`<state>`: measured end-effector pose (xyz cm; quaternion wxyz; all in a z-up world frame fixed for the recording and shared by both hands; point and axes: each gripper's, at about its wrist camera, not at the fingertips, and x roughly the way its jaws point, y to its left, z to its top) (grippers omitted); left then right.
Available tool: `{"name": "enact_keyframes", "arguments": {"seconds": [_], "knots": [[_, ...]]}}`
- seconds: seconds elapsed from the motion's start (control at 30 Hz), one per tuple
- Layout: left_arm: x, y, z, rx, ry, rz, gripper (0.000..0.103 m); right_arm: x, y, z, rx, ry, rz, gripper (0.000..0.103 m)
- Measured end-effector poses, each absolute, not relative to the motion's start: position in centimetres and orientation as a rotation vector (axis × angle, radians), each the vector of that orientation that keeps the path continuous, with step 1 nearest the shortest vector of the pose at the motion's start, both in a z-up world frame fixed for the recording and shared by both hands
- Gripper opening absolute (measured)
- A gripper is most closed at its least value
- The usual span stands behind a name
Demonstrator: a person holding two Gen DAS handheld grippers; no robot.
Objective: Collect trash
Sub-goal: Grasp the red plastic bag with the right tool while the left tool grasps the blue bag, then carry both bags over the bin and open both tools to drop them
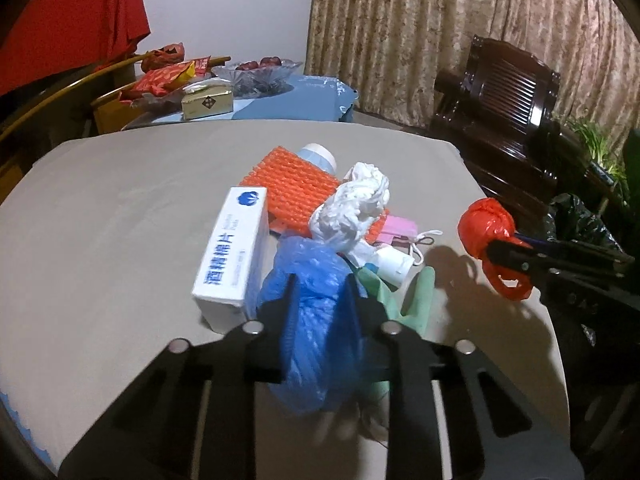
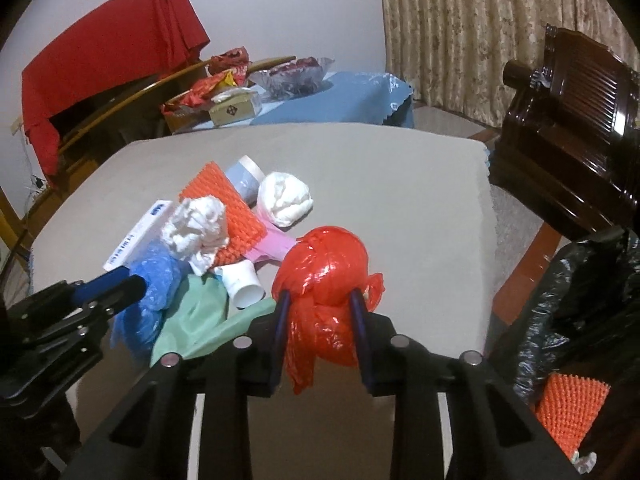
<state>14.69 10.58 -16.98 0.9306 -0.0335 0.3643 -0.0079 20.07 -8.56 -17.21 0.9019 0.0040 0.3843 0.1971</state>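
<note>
A heap of trash lies on the grey-covered table (image 1: 120,220). In the left wrist view my left gripper (image 1: 320,296) is shut on a crumpled blue plastic bag (image 1: 316,264) at the near side of the heap. My right gripper (image 2: 320,304) is shut on a knotted red plastic bag (image 2: 328,256), held off to the right of the heap. Still in the heap are a white box with blue print (image 1: 232,248), an orange spiky mat (image 1: 296,188), a wadded white bag (image 1: 352,208), a green bag (image 1: 416,292) and a small white cup (image 1: 394,266).
A black trash bag (image 2: 568,300) hangs open past the table's right edge, with an orange spiky piece (image 2: 568,412) inside. A dark wooden chair (image 2: 568,128) stands behind it. A blue-clothed side table (image 2: 344,96) with snacks and a glass bowl is at the back.
</note>
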Motion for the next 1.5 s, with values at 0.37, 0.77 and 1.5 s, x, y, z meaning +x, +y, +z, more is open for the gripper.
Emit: {"name": "enact_keyframes", "arguments": {"seconds": [0.37, 0.77, 1.5], "knots": [[13.6, 10.6, -15.1, -0.088, 0.703, -0.046, 0.003, 18.5, -9.9, -15.4, 0.024, 0.757, 0.405, 0.03], [11.3, 8.8, -9.7, -0.084, 0.601, -0.079, 0.003, 15.9, -11.8, -10.9, 0.043, 0.65, 0.404, 0.03], [11.3, -3.7, -6.0, -0.047, 0.525, -0.361, 0.003, 10.1, -24.2, -6.9, 0.101, 0.553, 0.145, 0.03]]}}
